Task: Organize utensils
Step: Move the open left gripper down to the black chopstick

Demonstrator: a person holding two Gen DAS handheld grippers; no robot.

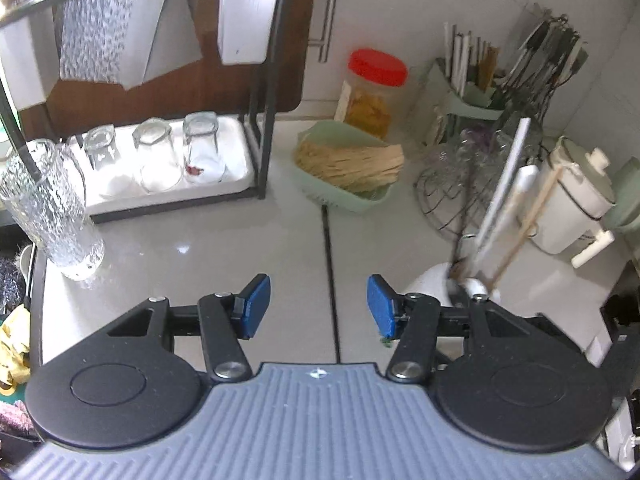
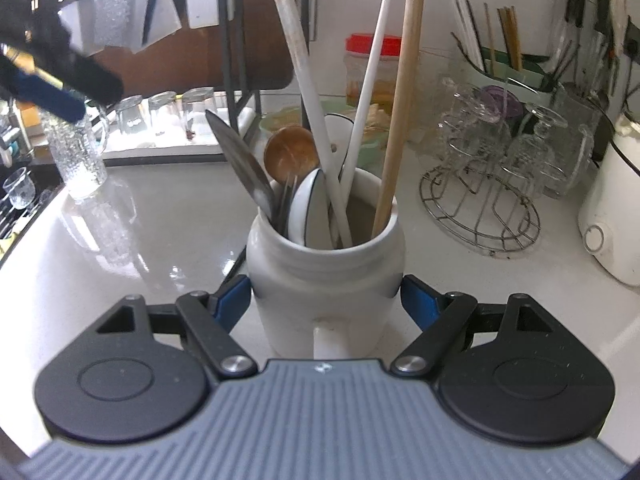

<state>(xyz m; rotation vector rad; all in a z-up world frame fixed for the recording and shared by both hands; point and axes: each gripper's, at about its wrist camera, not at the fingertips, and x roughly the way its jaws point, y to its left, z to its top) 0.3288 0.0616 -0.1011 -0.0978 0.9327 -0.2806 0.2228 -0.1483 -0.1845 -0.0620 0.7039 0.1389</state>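
A white ceramic jar (image 2: 326, 280) stands on the white counter and holds several utensils: a wooden spoon (image 2: 290, 152), a white spoon (image 2: 310, 208), a metal spatula (image 2: 240, 156), white handles and a wooden stick (image 2: 400, 100). My right gripper (image 2: 326, 300) is shut on the jar, one blue pad on each side. My left gripper (image 1: 319, 308) is open and empty above the counter, left of the jar (image 1: 430, 286). It also shows at the upper left of the right wrist view (image 2: 44, 92).
A textured glass (image 1: 52, 216) stands at the counter's left. A black rack (image 1: 168, 160) holds upturned glasses. A green basket (image 1: 348, 168), a red-lidded jar (image 1: 374, 88), a wire glass stand (image 2: 492, 184), a chopstick holder (image 1: 472, 88) and a white kettle (image 1: 576, 196) stand behind.
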